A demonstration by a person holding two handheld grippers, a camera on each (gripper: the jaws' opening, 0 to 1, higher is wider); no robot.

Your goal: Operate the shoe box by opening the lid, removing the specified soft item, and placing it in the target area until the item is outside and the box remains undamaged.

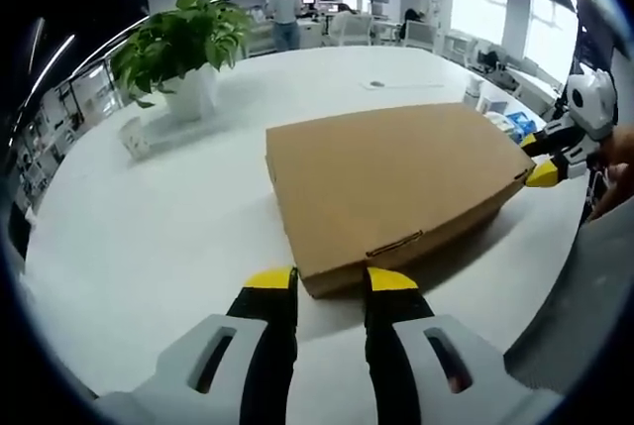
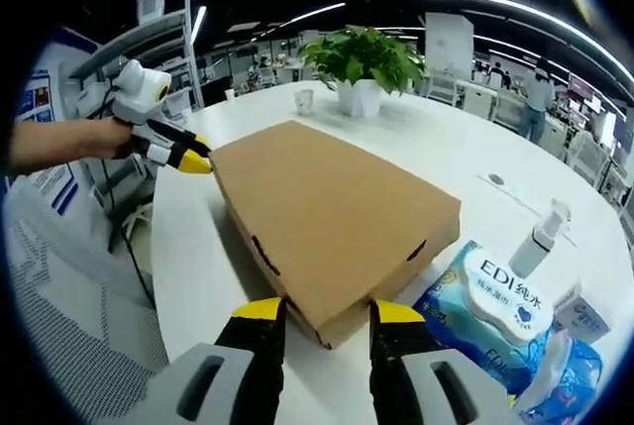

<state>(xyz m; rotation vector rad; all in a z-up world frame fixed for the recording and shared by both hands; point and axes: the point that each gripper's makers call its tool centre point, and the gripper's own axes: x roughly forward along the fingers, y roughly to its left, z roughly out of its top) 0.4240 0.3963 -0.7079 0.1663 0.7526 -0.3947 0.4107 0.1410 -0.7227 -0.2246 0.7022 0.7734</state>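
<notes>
A shut brown cardboard shoe box [image 1: 391, 187] lies flat on the round white table [image 1: 149, 247], its lid down and a tab slot in its near side. My left gripper [image 1: 332, 281] is open, its yellow tips just in front of the box's near edge. The right gripper [image 1: 540, 159], held by a hand, is at the box's right corner with its tips apart. In the right gripper view the box [image 2: 327, 217] runs away from me, and my right gripper [image 2: 327, 314] stands open with the box's near corner between its tips. The left gripper [image 2: 190, 156] touches the far left corner.
A potted green plant [image 1: 183, 53] and a small white cup [image 1: 134, 138] stand beyond the box. A blue pack of wet wipes [image 2: 495, 311] and a pump bottle [image 2: 540, 237] lie by the box's right side. The table edge [image 2: 163, 276] is close. People stand far off.
</notes>
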